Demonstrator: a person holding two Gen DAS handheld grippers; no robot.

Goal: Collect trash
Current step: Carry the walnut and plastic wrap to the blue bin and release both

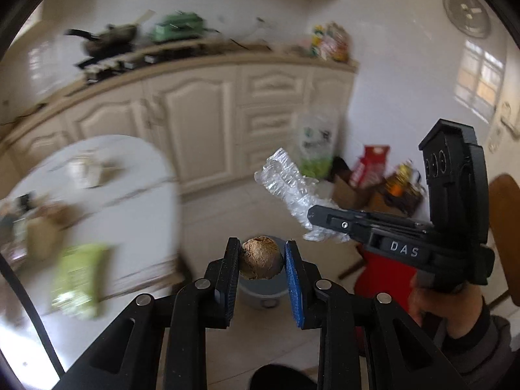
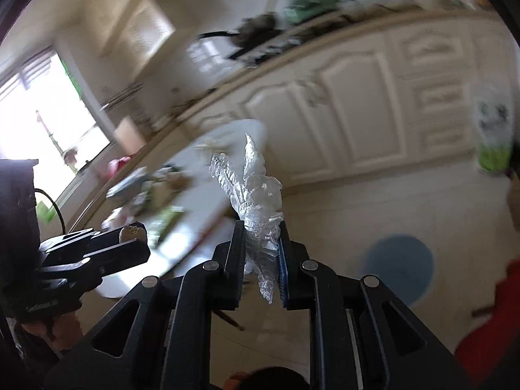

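Observation:
My left gripper is shut on a brown round lump of trash, held out over the floor. Below it stands a grey-blue bin, partly hidden by the lump and the fingers. My right gripper is shut on a crumpled clear plastic wrap that sticks up past the fingertips. In the left wrist view the right gripper comes in from the right with the plastic wrap in it. In the right wrist view the left gripper shows at lower left with the brown lump.
A white round table with packets and a green bag is at the left. Cream kitchen cabinets run along the back. Boxes and bags sit on the floor by the wall. A red object and a wooden chair are at the right.

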